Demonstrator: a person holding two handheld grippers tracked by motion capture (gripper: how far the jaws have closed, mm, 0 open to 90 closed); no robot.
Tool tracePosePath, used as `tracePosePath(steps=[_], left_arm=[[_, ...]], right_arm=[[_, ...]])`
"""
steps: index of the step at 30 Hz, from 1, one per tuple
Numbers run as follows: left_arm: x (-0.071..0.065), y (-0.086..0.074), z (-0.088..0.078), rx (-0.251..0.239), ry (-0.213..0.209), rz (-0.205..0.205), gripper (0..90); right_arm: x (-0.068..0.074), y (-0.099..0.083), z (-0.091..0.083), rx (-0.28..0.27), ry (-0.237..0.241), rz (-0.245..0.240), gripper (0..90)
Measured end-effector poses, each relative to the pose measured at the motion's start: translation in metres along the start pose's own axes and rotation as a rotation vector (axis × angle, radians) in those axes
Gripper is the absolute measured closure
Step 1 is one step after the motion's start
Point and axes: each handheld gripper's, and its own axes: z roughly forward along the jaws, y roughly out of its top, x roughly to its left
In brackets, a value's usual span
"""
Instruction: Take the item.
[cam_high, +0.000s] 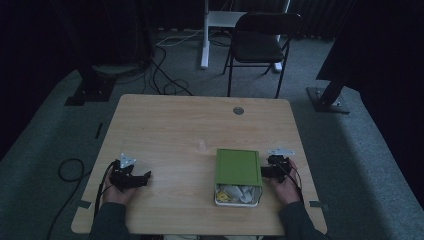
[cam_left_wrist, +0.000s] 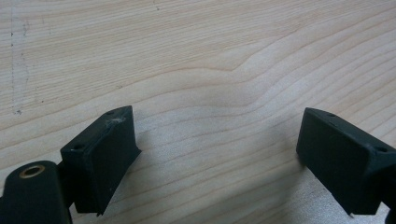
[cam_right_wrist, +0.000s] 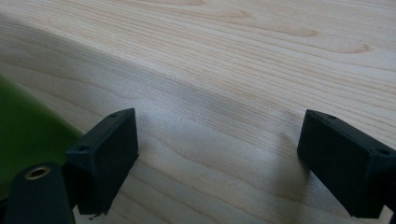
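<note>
Your grippers, left (cam_high: 146, 176) and right (cam_high: 261, 171), rest with jaws open, empty; next, reach left for the box (cam_high: 238, 176) lid (cam_high: 238, 167).

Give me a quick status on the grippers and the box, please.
Left gripper open, empty, over bare table. Right gripper open beside box. Green lid partly on. Nothing in the way.

A light wooden table (cam_high: 165, 125) carries a white box (cam_high: 238, 198) partly covered by a green lid (cam_high: 238, 167).
</note>
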Motion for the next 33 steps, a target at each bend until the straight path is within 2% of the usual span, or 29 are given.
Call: tracePosePath(steps=[4, 12, 18, 19, 20, 22, 24, 28, 30, 31, 33], left_arm=[[0.000, 0.000, 0.000, 0.001, -0.001, 0.001, 12.9], [-0.001, 0.001, -0.001, 0.007, -0.010, 0.010, 12.9], [-0.007, 0.003, -0.002, 0.025, -0.020, 0.022, 19.1], [-0.015, 0.005, -0.004, 0.030, -0.025, 0.056, 22.7], [-0.020, 0.007, -0.005, 0.030, -0.044, 0.072, 22.7], [-0.025, 0.008, -0.006, 0.037, -0.069, 0.085, 22.8], [-0.029, 0.010, -0.007, 0.038, -0.074, 0.092, 23.3], [-0.043, 0.014, -0.014, 0.012, -0.107, 0.108, 24.9], [-0.043, 0.014, -0.014, 0.012, -0.107, 0.108, 25.5], [-0.051, 0.018, -0.018, -0.003, -0.134, 0.123, 25.5], [-0.062, 0.021, -0.022, -0.018, -0.162, 0.150, 25.9]], right_arm=[[0.000, 0.000, 0.000, 0.001, 0.003, -0.002, 11.9], [-0.007, 0.003, 0.003, -0.001, 0.052, -0.052, 12.0], [-0.007, 0.003, 0.003, -0.001, 0.054, -0.054, 12.0], [-0.007, 0.003, 0.003, -0.001, 0.054, -0.053, 12.0], [-0.007, 0.003, 0.003, -0.001, 0.054, -0.054, 12.0], [-0.007, 0.003, 0.003, -0.001, 0.054, -0.054, 12.0], [-0.007, 0.003, 0.003, -0.001, 0.054, -0.054, 12.0], [-0.007, 0.003, 0.003, -0.001, 0.054, -0.053, 12.0], [-0.007, 0.003, 0.003, -0.001, 0.054, -0.054, 12.0], [-0.007, 0.003, 0.003, -0.001, 0.054, -0.054, 12.0], [-0.007, 0.003, 0.003, -0.001, 0.054, -0.054, 12.0]])
